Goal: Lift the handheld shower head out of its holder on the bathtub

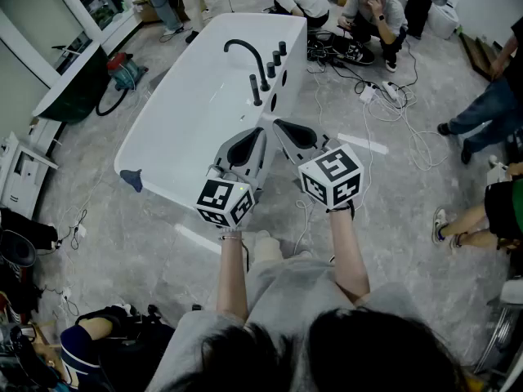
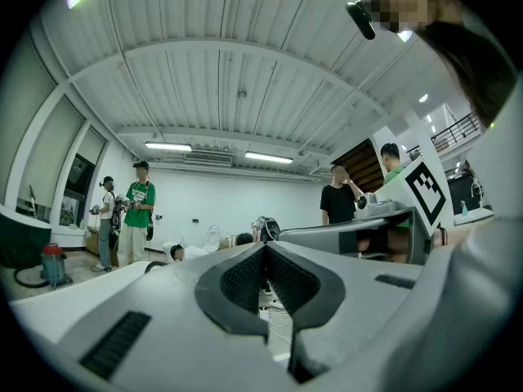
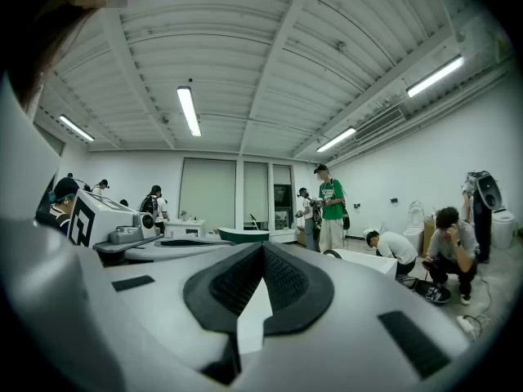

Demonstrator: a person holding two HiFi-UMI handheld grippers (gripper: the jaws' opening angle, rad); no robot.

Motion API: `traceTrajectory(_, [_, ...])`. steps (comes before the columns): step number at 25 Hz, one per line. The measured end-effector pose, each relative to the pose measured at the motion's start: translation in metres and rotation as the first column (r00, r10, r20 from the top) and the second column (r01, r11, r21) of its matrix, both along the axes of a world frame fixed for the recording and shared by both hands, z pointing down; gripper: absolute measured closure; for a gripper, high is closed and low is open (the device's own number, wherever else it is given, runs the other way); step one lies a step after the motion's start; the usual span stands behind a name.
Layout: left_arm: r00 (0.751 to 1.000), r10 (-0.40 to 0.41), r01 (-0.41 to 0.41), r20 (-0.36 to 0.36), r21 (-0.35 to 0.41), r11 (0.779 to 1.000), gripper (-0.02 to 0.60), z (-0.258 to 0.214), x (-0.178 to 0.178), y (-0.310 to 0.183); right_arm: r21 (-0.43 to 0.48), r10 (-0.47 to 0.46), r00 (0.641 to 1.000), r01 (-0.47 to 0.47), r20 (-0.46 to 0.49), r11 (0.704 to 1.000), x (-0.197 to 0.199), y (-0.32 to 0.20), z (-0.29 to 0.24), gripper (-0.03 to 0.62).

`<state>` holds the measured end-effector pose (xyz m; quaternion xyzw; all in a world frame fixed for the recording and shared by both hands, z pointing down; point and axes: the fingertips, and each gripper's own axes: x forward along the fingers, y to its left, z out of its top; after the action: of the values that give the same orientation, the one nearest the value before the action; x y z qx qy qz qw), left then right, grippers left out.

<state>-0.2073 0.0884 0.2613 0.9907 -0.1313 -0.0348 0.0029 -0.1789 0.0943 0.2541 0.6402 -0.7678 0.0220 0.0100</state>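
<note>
The white bathtub (image 1: 176, 129) stands on the floor ahead of me. On its right rim stand a black curved faucet (image 1: 243, 50), several black knobs and the slim black handheld shower head (image 1: 256, 91), upright in its holder. My left gripper (image 1: 263, 131) and right gripper (image 1: 276, 123) are held level side by side over the tub's near end, tips almost touching each other, a little short of the shower head. In the left gripper view the pads (image 2: 245, 278) meet with nothing between them. The right gripper's pads (image 3: 286, 280) also meet on nothing.
Two people crouch at the tub's far end (image 1: 372, 11) amid cables (image 1: 368, 88) on the floor. More people stand at the right (image 1: 490, 109). A red vacuum (image 1: 124, 70) and a dark tub (image 1: 73, 92) are at the left.
</note>
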Motion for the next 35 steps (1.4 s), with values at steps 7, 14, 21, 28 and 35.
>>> traceTrajectory(7, [1.000, 0.007, -0.007, -0.002, 0.002, 1.000, 0.575, -0.001, 0.002, 0.005, 0.007, -0.003, 1.000, 0.003, -0.007, 1.000, 0.000, 0.003, -0.003, 0.595])
traceTrajectory(14, [1.000, 0.009, -0.009, 0.026, 0.011, 1.000, 0.575, -0.002, -0.005, 0.006, 0.043, 0.012, 1.000, -0.013, 0.027, 0.999, 0.010, -0.004, -0.014, 0.594])
traceTrajectory(21, [0.999, -0.016, 0.017, 0.048, -0.011, 1.000, 0.575, 0.012, -0.010, -0.010, 0.039, 0.016, 0.996, -0.020, 0.085, 0.999, 0.019, -0.015, -0.003, 0.594])
traceTrajectory(28, [0.999, -0.001, 0.003, 0.047, -0.041, 0.999, 0.575, 0.022, 0.020, -0.045, -0.001, 0.017, 0.998, -0.017, 0.065, 1.000, 0.044, -0.049, 0.010, 0.594])
traceTrajectory(35, [0.998, 0.007, -0.002, 0.059, -0.076, 0.997, 0.575, 0.041, 0.056, -0.099, -0.028, -0.023, 0.999, 0.024, 0.039, 0.999, 0.071, -0.107, 0.020, 0.594])
